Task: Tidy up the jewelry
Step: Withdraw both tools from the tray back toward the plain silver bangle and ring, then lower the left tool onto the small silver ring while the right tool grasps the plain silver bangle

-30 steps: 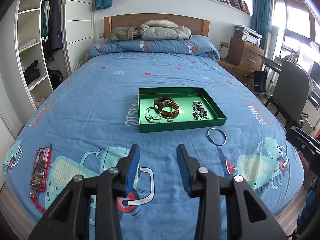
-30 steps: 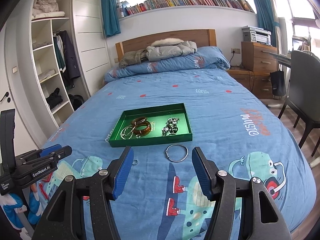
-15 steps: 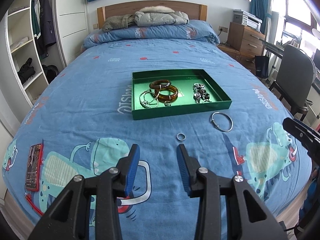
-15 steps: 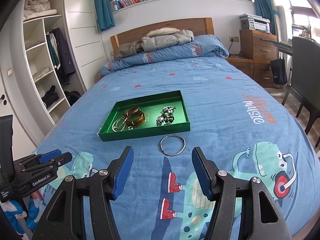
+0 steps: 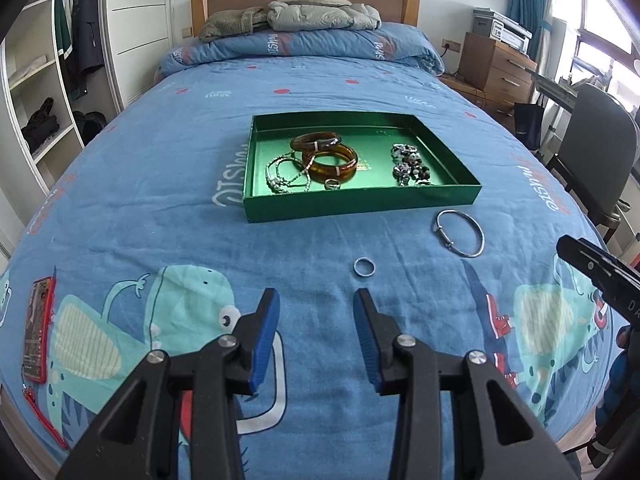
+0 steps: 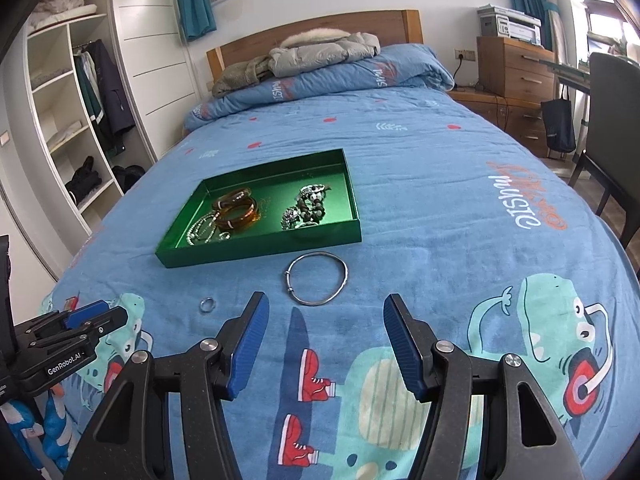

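Observation:
A green tray (image 5: 360, 202) (image 6: 260, 246) lies on the blue bed and holds two amber bangles (image 5: 330, 156), a silver chain (image 5: 286, 174), a small ring and a beaded bracelet (image 5: 410, 164). On the sheet in front of the tray lie a small silver ring (image 5: 364, 267) (image 6: 207, 304) and a silver bangle (image 5: 460, 232) (image 6: 317, 278). My left gripper (image 5: 316, 312) is open and empty, just short of the ring. My right gripper (image 6: 324, 320) is open and empty, just short of the silver bangle.
A red phone (image 5: 37, 336) lies near the bed's left edge. Folded quilt and jackets (image 5: 308, 16) sit at the headboard. A wardrobe with shelves (image 6: 72, 120) stands left of the bed; a chair (image 5: 596, 152) and a wooden drawer unit (image 5: 496, 68) stand right.
Both grippers have come down and forward toward the bed. The tray and bangle look larger and nearer. The small ring, hidden behind the left fingers earlier, now shows.

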Demonstrator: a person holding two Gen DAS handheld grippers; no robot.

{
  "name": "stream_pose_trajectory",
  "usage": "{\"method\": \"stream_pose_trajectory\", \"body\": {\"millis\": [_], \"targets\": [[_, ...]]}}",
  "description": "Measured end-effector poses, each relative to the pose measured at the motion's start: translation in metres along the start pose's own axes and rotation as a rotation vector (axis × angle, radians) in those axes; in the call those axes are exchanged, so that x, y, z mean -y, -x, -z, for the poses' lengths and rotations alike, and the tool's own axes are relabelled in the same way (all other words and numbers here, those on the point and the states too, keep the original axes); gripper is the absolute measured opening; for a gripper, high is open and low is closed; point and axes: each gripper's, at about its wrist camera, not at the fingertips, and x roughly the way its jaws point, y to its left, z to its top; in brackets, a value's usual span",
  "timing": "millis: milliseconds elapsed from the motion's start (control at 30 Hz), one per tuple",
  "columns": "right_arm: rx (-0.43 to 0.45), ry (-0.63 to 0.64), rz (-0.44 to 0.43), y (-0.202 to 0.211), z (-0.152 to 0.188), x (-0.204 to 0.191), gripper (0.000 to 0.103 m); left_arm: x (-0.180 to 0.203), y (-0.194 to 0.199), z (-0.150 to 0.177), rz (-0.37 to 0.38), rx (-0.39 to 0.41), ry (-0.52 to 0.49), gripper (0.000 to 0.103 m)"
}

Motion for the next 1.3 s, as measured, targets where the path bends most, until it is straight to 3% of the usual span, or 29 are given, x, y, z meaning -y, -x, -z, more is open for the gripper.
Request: {"method": "stream_pose_trajectory", "body": {"millis": [367,833,1300], "targets": [[-0.002,-0.020,0.018,-0.021,0.002,0.014,0.060,0.019,-0.016,-0.002,-0.020,0.024,-0.006,0.037],[-0.001,0.039,-0.012,-0.039,-0.003,0.003,0.060,0.031,-0.032,-0.004,-0.036,0.044,-0.025,0.037],[-0.015,0.047,-0.015,-0.051,-0.007,0.010,0.060,0.027,-0.052,-0.006,0.025,0.027,0.012,0.041]]}}
